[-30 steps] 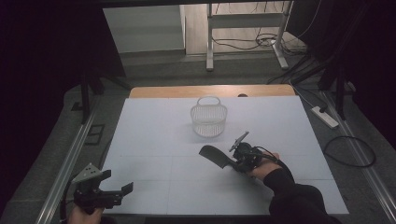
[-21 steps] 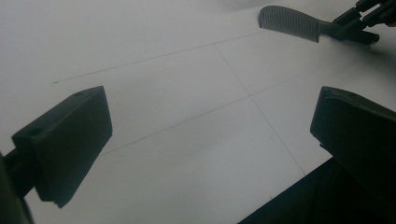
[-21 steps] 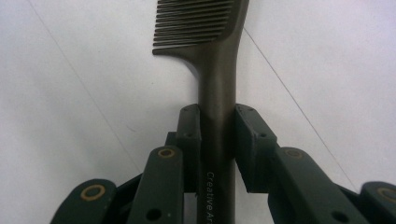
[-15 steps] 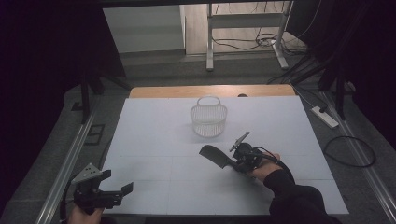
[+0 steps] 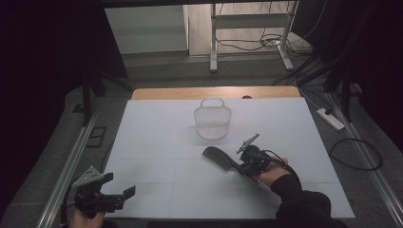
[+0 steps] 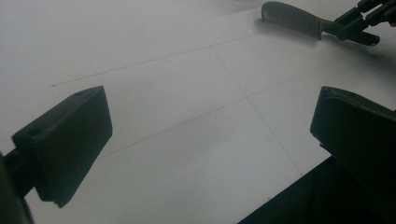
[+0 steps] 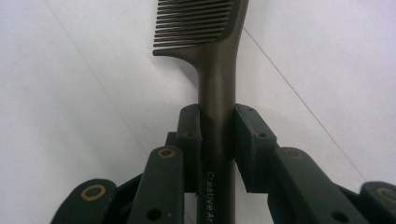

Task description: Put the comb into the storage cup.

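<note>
White surface, faint seam lines across it, wooden strip along the far edge; white wire basket with a loop handle stands upright toward the far middle, well apart from both grippers; right gripper sits right of centre, near side of the basket, held by the person's right hand in a dark sleeve; its jaws are clamped on the handle of a dark comb, which lies low over the surface with the toothed end pointing toward the left; in the right gripper view the comb runs straight up between the two pads, both pressed against the handle, teeth facing left, white lettering on the handle partly readable as "Creative Ar"; left gripper at the near left corner of the surface, grey plate on top, jaws spread wide with nothing between them; left gripper view shows bare surface between its jaws, and the comb far off at upper right
</note>
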The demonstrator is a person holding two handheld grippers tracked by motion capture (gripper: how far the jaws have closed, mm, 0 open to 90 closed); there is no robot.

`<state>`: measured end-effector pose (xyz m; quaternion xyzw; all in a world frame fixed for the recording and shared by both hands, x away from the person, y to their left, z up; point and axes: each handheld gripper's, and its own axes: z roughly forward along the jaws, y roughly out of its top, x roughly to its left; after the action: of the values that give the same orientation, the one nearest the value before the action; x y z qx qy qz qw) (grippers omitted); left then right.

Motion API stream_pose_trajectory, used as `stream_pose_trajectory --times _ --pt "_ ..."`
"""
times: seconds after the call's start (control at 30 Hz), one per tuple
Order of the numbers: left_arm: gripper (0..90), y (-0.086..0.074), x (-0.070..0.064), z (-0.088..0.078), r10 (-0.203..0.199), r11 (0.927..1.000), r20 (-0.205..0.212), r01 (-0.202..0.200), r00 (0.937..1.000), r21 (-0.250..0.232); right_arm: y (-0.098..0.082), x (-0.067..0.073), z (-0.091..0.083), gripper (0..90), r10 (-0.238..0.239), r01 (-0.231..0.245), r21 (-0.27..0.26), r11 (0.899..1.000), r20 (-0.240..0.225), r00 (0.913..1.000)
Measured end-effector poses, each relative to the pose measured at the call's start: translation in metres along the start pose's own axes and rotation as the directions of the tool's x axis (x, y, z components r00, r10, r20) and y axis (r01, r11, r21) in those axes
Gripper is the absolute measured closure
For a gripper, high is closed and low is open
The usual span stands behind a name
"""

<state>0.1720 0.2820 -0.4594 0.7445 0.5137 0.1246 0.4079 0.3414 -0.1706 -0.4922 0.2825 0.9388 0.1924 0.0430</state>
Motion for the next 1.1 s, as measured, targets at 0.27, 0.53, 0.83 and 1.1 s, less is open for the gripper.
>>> stream_pose_trajectory --times 0.27,0.53,0.83,1.1 --pt "0.0 0.001 -0.001 0.000 0.003 1.0000 0.027 -0.003 0.9996 -0.007 -0.002 0.004 -0.008 72.3 -0.015 0.014 -0.049 0.999 -0.005 0.9999" --pt "0.0 0.004 -0.003 0.003 0.011 0.9999 0.068 -0.010 0.9977 -0.010 -0.005 0.007 -0.018 72.3 -0.016 0.015 -0.104 0.995 -0.013 0.9998" --pt "0.0 0.009 -0.001 0.011 0.041 0.9991 0.130 -0.041 0.9906 -0.002 -0.008 0.009 -0.027 72.2 -0.013 0.013 -0.148 0.989 -0.001 0.9999" --pt "0.0 0.015 0.000 0.015 0.046 0.9989 0.125 -0.045 0.9910 -0.015 -0.012 0.009 -0.036 72.2 -0.010 0.012 -0.199 0.980 0.009 0.9999"
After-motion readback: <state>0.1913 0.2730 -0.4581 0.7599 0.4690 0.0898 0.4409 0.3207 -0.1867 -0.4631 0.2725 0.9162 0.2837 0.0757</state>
